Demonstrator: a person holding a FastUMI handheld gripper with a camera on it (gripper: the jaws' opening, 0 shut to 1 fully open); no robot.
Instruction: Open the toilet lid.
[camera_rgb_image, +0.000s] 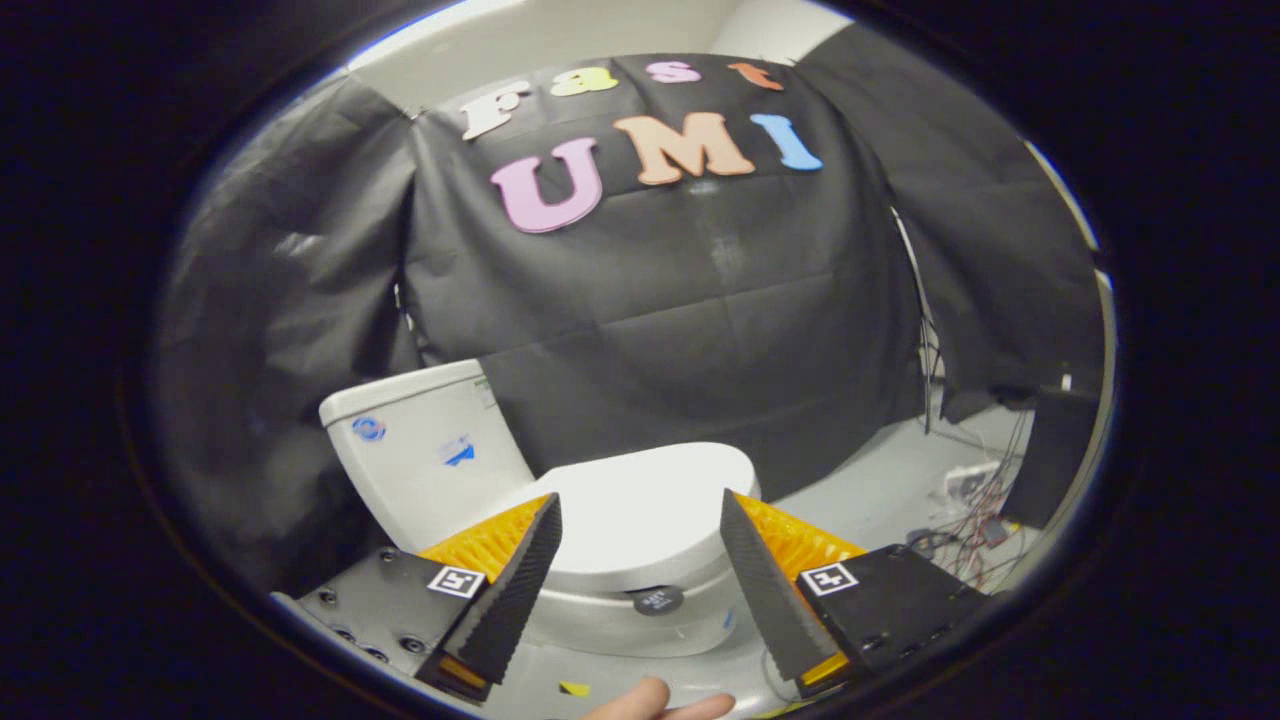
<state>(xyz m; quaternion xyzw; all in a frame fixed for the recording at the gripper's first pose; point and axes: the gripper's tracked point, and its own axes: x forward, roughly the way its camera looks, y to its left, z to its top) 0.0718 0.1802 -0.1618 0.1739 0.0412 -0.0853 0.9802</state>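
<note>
Gripper view: gripper (640, 540) was spread wide, nothing between the fingers (520, 580), no contact w/ anything. Toilet lid (645, 515) lay flat and closed, seen in the gap between the fingers and just ahead of them, w/ the bowl (610, 625) under it. A small dark round sticker (657, 600) sat on the bowl's front, below the lid's front edge. Tank (425, 455) stood beyond the left finger, behind the lid, w/ blue stickers on its side; black cloth wall (680, 330) rose beyond that. Part of a person's hand (660, 705) showed below the fingers, near the floor. Off beyond the right finger: a tangle of wires (975, 520) on the floor (870, 470) and a dark box (1050, 450), well apart from the toilet. Step in hand, as I judge it: approach, lid not yet touched. To do it well, prob. come down low to the lid's front rim, get one finger under the lip or pinch the rim, then lift in an arc back toward the tank, following the hinge rather than pulling straight up; ease off before the lid hits the tank. Containers: bowl was covered by the lid, so contents couldn't be told; tank closed too.
</note>
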